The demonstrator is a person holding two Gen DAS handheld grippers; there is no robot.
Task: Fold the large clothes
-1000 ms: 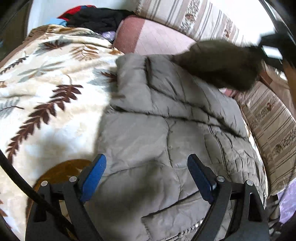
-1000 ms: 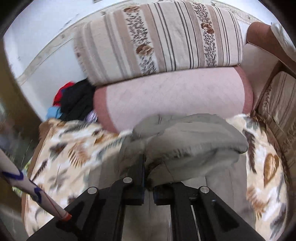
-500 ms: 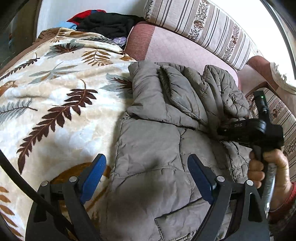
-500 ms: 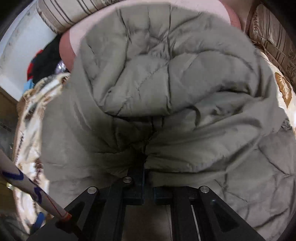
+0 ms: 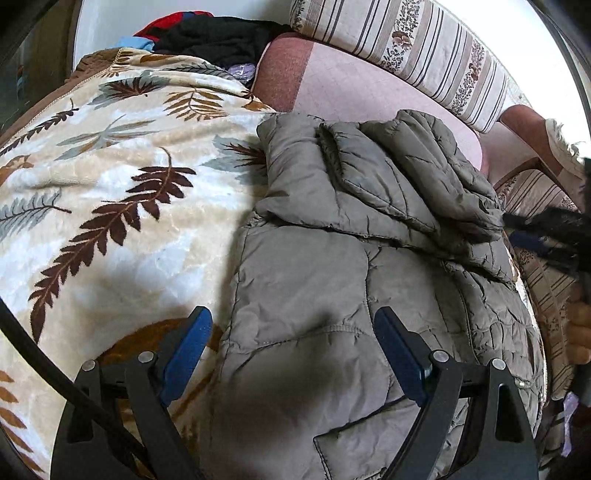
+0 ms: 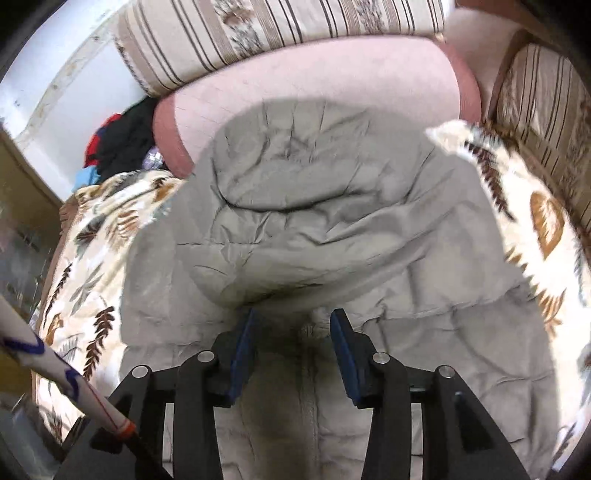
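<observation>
Right wrist view shows the right tool [image 6: 291,354] with its jaws opening just behind the folded-over sleeve of the grey quilted jacket [image 5: 351,258], nothing pinched between them; best to let the sleeve drop flat before pulling away. The left tool [image 5: 291,350] hangs wide open and empty over the hem. The jacket lies on the leaf-print blanket [image 5: 110,184], long axis running from the tools toward the pink cushion [image 5: 351,88].

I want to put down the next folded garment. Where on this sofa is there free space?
The leaf-print blanket is bare between the grey padded jacket and the clothes pile in the far corner. A narrower strip of blanket shows on the jacket's other side, beside the striped cushion. The middle is crowded by the jacket.
</observation>
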